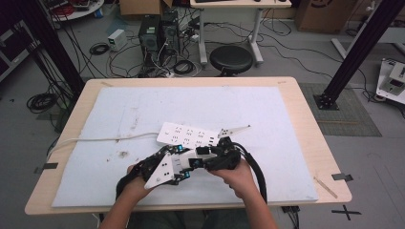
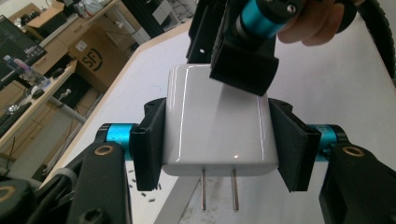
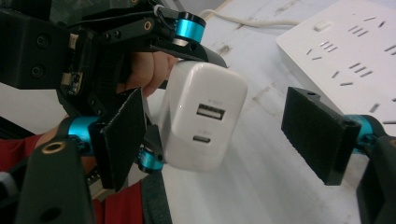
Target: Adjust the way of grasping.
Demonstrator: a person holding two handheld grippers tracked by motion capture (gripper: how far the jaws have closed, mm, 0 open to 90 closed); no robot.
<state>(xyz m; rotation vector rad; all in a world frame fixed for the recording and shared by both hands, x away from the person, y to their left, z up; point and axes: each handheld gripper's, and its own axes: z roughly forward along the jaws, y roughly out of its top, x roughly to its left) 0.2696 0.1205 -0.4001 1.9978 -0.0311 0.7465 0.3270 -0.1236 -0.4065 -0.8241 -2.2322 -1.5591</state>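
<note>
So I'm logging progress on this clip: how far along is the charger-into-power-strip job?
Done: the charger is picked up, clamped between the jaws of the left hand-held gripper with its prongs exposed. In hand: the right hand-held gripper is open around the charger's port end, apparently for a handover or regrasp. Left: the power strip lies on the white mat with nothing plugged in, so insertion remains.

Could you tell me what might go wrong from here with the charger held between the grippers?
The left gripper grips the white charger only by its smooth sides, so it could slip. The right gripper stands open around the charger's port end; shutting off-centre may twist it. The prongs sit off the power strip, risking a missed socket.
</note>
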